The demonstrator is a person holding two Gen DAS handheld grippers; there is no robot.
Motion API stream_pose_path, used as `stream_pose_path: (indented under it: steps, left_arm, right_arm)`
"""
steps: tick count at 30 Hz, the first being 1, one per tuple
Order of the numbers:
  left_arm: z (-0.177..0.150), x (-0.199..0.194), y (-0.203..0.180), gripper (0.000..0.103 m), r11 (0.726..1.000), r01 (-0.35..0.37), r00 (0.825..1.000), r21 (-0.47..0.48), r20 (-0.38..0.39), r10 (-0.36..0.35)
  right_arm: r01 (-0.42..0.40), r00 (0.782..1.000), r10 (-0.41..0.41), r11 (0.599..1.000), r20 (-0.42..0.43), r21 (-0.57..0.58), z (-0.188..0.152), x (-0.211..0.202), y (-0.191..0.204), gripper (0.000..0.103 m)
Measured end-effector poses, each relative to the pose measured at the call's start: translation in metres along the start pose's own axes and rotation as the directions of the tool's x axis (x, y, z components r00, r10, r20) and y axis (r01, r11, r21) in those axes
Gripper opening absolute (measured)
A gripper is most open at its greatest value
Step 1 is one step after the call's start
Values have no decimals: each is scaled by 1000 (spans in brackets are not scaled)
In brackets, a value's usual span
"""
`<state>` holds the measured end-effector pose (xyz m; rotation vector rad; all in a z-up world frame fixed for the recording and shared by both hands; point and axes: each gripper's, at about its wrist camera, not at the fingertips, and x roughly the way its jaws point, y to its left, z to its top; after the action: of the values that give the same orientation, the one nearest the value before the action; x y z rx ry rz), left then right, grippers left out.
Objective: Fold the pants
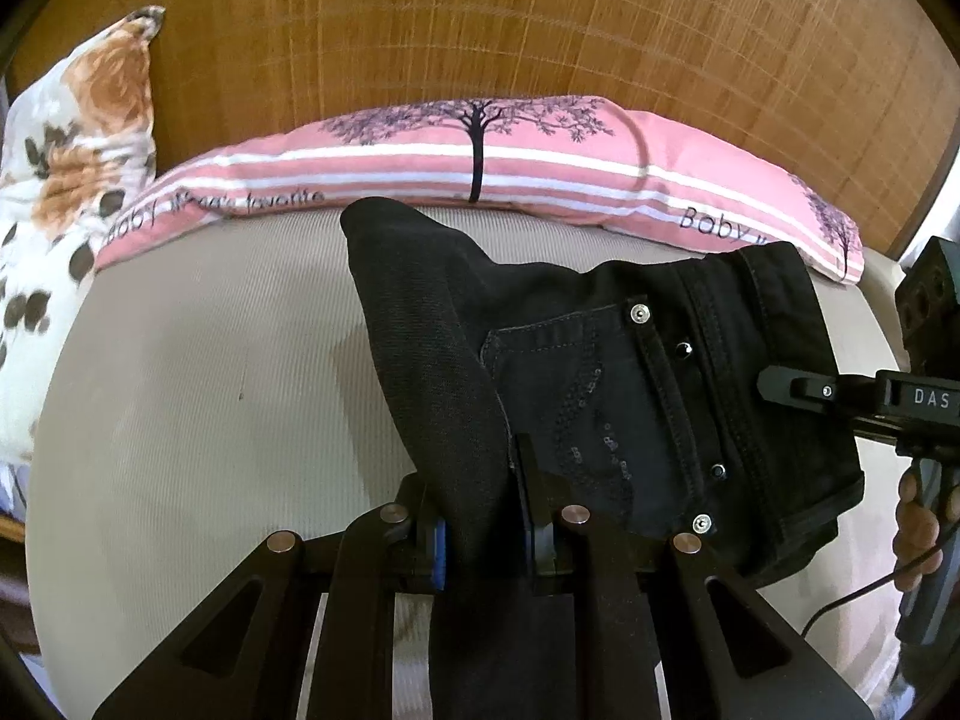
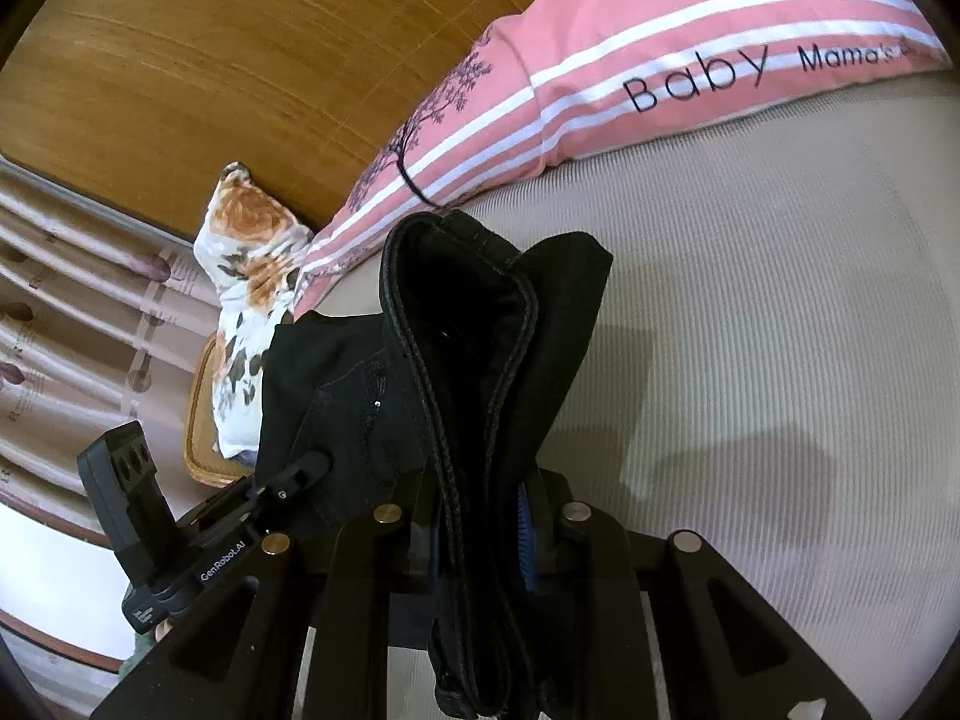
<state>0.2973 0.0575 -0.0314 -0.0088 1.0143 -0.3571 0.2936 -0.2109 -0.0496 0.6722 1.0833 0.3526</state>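
Black jeans (image 1: 600,372) with silver rivets and sequins hang folded above a beige mattress (image 1: 198,372). My left gripper (image 1: 483,531) is shut on a fold of the denim, which rises between its blue-padded fingers. In the right wrist view the jeans (image 2: 480,360) show their thick waistband bunched up, and my right gripper (image 2: 480,534) is shut on that bundle. The right gripper (image 1: 780,387) reaches in from the right edge of the left wrist view. The left gripper (image 2: 312,465) shows at lower left of the right wrist view, clamped on the fabric.
A pink striped pillow (image 1: 480,168) with a tree print lies along the wooden headboard (image 1: 480,18). A floral pillow (image 1: 72,180) rests at the left. A curtain (image 2: 72,312) hangs beyond the bed, and a hand (image 1: 915,528) holds the right gripper's handle.
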Motion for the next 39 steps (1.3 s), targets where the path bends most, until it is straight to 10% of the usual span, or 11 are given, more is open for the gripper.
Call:
stream_pose_path:
  steps: [7,14,39]
  left_arm:
    - [3,44,9,20,1000,-25,999,16,-42,25]
    - [-13,62,18,41,998,-67,998,10,-8,67]
    - [-98,-30,-3,54,967,-245,968,-75,33,248]
  right_arm:
    - [100,995,-100,995,3,-19,5,20,-22,19]
    - [201,980,-199,976,27,-84,-1,33,-30,40]
    - [368,930,-359,914,82,-171,-98,-19,-13,49]
